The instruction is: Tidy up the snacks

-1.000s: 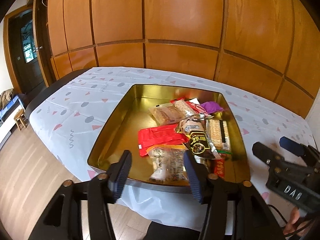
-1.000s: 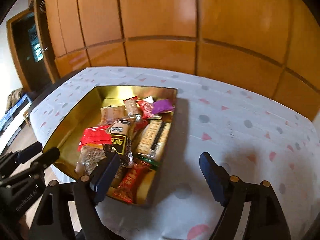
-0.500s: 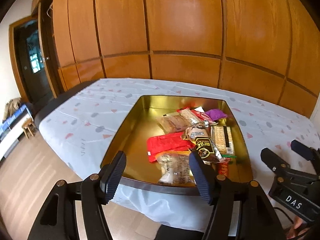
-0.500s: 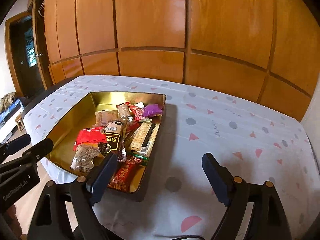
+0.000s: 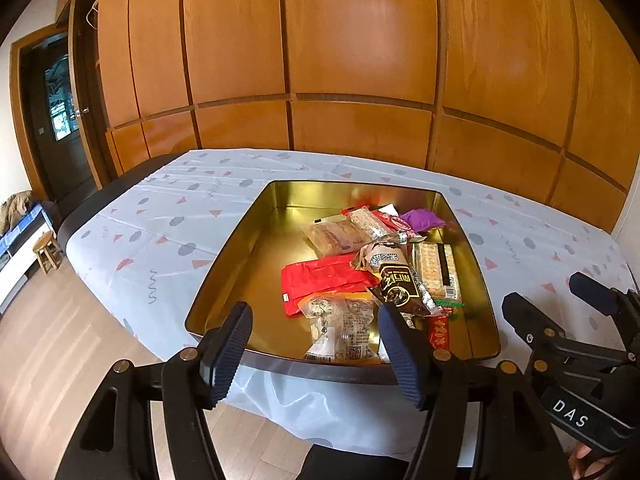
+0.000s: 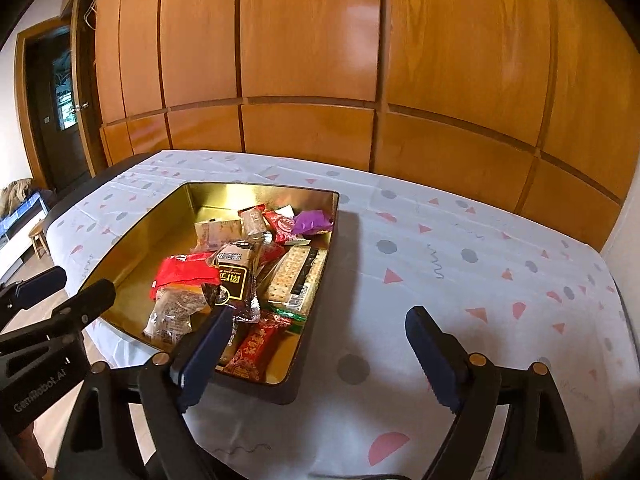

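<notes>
1. Plainly, both grippers hang short of the table's near edge, angled down at the gold tin that sits on the patterned tablecloth
2. Left gripper: jaws spread wide with nothing between them; seen past them are the tin's near rim and a clear packet inside it
3. Right gripper: jaws wide apart and opening a little, gripping nothing; its left finger lies over the tin's near right corner, its right finger over bare cloth
4. Snacks are piled in the right half of the tin: a red packet, a dark brown wrapper, a cracker pack and a purple wrapper at the far end; the tin's left half is bare gold
5. Compared with a second ago, both views have tipped upward, so more wall panelling shows and the tin sits lower in each; the left jaws stand wider than then; the snacks lie as they did
</notes>
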The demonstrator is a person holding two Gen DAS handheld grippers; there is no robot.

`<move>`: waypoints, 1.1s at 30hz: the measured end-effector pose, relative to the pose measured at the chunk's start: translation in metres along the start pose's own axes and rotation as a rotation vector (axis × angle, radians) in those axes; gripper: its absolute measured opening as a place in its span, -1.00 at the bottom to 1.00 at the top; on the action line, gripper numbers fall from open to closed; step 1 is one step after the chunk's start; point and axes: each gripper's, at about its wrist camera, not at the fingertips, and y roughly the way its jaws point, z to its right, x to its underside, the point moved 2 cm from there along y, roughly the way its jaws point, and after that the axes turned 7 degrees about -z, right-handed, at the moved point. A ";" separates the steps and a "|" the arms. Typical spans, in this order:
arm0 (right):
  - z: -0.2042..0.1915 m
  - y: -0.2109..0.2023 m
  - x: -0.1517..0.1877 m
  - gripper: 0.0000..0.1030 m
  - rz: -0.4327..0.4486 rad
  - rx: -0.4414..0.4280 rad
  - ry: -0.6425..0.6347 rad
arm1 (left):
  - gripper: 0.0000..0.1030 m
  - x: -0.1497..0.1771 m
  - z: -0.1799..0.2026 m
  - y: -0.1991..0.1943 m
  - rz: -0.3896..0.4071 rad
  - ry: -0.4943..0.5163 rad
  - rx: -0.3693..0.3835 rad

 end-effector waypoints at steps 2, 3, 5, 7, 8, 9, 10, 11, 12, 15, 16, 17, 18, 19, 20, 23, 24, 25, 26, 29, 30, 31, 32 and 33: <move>-0.002 0.000 0.000 0.72 0.002 0.001 -0.008 | 0.28 0.000 0.000 0.001 0.000 0.000 -0.004; -0.002 0.000 0.000 0.72 0.005 0.001 -0.008 | 0.28 0.000 0.000 0.001 -0.001 0.000 -0.004; -0.003 0.001 0.000 0.73 0.005 -0.001 -0.004 | 0.28 0.001 0.000 0.002 -0.005 0.001 -0.005; -0.002 0.002 0.000 0.74 0.002 -0.004 0.000 | 0.28 0.001 0.000 0.002 -0.008 0.002 -0.007; -0.002 0.002 0.000 0.74 0.000 -0.006 0.001 | 0.28 0.001 0.000 0.002 -0.009 0.003 -0.009; -0.001 0.003 0.001 0.74 -0.001 -0.006 0.002 | 0.28 0.001 0.001 0.003 -0.009 0.005 -0.012; -0.001 0.003 0.000 0.74 0.000 -0.006 0.002 | 0.28 0.001 0.001 0.003 -0.009 0.007 -0.012; -0.001 0.003 0.000 0.74 0.000 -0.008 0.002 | 0.28 0.001 0.001 0.003 -0.009 0.006 -0.013; -0.001 0.003 0.000 0.74 0.000 -0.008 0.003 | 0.28 0.001 0.000 0.004 -0.009 0.004 -0.013; -0.002 0.004 0.001 0.75 0.001 -0.009 0.000 | 0.28 0.000 -0.001 0.004 -0.009 -0.001 -0.014; -0.002 0.004 0.001 0.75 0.001 -0.009 0.000 | 0.28 0.000 -0.001 0.004 -0.008 -0.001 -0.015; -0.002 0.004 0.001 0.75 0.001 -0.009 0.001 | 0.28 0.000 -0.001 0.004 -0.008 -0.001 -0.017; -0.002 0.004 0.001 0.76 0.000 -0.009 0.000 | 0.28 0.000 -0.001 0.004 -0.008 0.000 -0.017; -0.003 0.004 0.001 0.76 -0.001 -0.009 0.000 | 0.28 0.000 -0.001 0.004 -0.007 0.000 -0.018; -0.003 0.004 0.001 0.76 -0.002 -0.010 0.000 | 0.27 0.000 -0.001 0.004 -0.003 0.002 -0.022; -0.005 0.005 0.001 0.76 -0.003 -0.008 -0.007 | 0.26 0.000 0.000 0.003 -0.002 0.004 -0.020; -0.006 0.005 0.001 0.76 -0.003 -0.008 -0.009 | 0.26 0.000 -0.001 0.003 -0.002 0.003 -0.021; -0.006 0.005 0.002 0.76 -0.003 -0.008 -0.010 | 0.26 0.000 -0.001 0.003 -0.001 0.003 -0.022; -0.007 0.005 0.002 0.76 -0.003 -0.008 -0.011 | 0.26 0.000 -0.001 0.003 -0.003 0.003 -0.020; -0.007 0.005 0.002 0.77 -0.004 -0.007 -0.011 | 0.26 -0.001 -0.002 0.003 -0.005 -0.003 -0.015; -0.007 0.005 0.001 0.77 -0.002 -0.007 -0.010 | 0.26 -0.001 -0.002 0.003 -0.003 -0.002 -0.017; -0.007 0.005 0.002 0.77 0.000 -0.007 -0.010 | 0.26 0.000 -0.002 0.003 -0.002 -0.002 -0.018; -0.007 0.005 0.002 0.77 0.001 -0.007 -0.010 | 0.26 0.000 -0.002 0.003 -0.002 -0.002 -0.017; -0.008 0.005 0.002 0.77 0.000 -0.007 -0.010 | 0.26 0.000 -0.001 0.003 -0.001 0.000 -0.017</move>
